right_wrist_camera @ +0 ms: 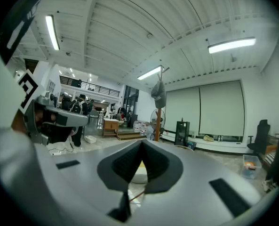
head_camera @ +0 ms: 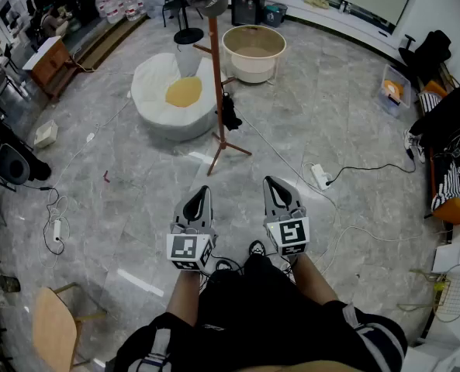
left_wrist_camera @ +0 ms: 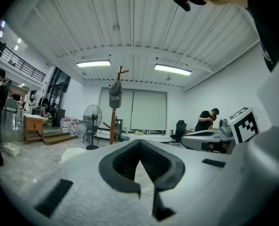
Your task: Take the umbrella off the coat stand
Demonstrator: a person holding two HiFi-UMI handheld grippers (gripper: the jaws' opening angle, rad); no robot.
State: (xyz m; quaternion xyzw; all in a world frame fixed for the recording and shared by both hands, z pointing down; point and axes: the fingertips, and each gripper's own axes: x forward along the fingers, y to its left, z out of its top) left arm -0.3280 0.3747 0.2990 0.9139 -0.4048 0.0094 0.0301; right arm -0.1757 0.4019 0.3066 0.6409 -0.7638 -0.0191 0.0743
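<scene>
Left claw [head_camera: 203, 192], right claw [head_camera: 271, 183]: you hold both closed, empty, side by side; each gripper view shows its tips meeting. Umbrella [head_camera: 230, 113]: black, hung low on the coat stand [head_camera: 217, 68], well ahead of both claws; only the head view shows it.

Layout around coat stand [head_camera: 216, 84]
Umbrella [head_camera: 230, 113] hangs on its right side; beanbag [head_camera: 171, 99] just left; round basket [head_camera: 254, 53] behind-right; power strip [head_camera: 320, 177] on floor, front-right.
</scene>
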